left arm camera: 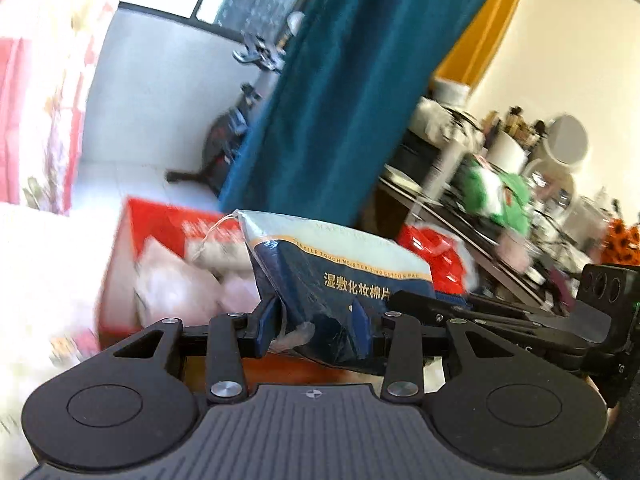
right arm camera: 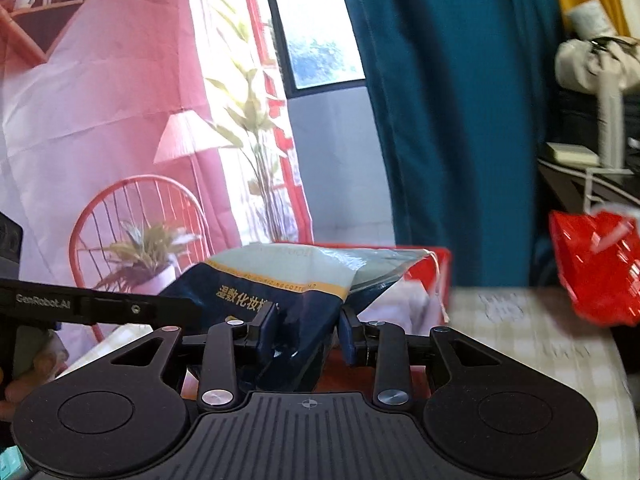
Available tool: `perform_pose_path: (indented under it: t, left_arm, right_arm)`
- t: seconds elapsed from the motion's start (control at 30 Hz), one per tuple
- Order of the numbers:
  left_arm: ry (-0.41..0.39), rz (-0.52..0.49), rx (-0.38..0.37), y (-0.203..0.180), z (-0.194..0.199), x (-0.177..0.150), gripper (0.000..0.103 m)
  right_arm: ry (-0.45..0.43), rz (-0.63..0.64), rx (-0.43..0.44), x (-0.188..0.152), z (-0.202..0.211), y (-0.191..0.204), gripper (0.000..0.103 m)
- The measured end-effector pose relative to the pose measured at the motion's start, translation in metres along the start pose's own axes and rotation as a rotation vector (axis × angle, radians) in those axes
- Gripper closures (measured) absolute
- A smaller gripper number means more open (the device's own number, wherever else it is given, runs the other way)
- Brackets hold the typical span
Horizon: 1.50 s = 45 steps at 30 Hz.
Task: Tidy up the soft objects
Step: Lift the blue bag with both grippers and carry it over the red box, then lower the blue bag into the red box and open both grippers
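Note:
A navy and pale cotton-pad pack point(left arm camera: 336, 280) with gold Chinese lettering is held up between both grippers. My left gripper point(left arm camera: 316, 324) is shut on one end of it. My right gripper point(right arm camera: 306, 334) is shut on the other end of the same pack point(right arm camera: 280, 292). A red box point(left arm camera: 124, 264) with pale pink soft items inside stands just behind the pack; its rim shows in the right wrist view point(right arm camera: 440, 258). The right gripper's body point(left arm camera: 520, 320) reaches in from the right in the left wrist view.
A red plastic bag point(right arm camera: 596, 268) lies at the right on the checked tablecloth point(right arm camera: 540, 344). A teal curtain point(left arm camera: 340, 92) hangs behind. A cluttered dark desk point(left arm camera: 500, 184) with bottles, a mirror and green packaging stands at the right. A pink printed backdrop point(right arm camera: 100, 120) covers the left.

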<state>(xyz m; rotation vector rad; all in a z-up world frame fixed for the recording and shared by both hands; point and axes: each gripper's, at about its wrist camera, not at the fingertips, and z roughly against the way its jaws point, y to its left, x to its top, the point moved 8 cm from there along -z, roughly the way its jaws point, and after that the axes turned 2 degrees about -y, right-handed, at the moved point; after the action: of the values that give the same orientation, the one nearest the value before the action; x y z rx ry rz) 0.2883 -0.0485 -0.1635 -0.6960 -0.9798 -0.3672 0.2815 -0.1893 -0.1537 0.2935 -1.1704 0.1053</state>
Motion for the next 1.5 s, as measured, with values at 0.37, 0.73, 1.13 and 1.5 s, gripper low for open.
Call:
perform_pose_path:
  t: [0.37,0.73,1.13,1.5]
  left_arm:
    - [0.104,-0.077,0.163,0.052,-0.08,0.028,0.061]
    - [0.356,-0.07,0.192,0.072,-0.129,-0.024,0.052]
    - [0.289,-0.058,0.23,0.073,-0.109,-0.01,0.03]
    - [0.189,-0.12,0.191,0.029,-0.045,0.0,0.03]
  right_arm:
    - [0.049,-0.008,0.022,0.029,-0.124,-0.028,0.072]
    - [0.343,-0.192,-0.03,-0.046,-0.178,-0.068,0.069]
    - [0.295,-0.06,-0.145,-0.034,-0.168,-0.061,0.052]
    - [0.185,-0.012,-0.096,-0.021,-0.101,-0.023,0.052]
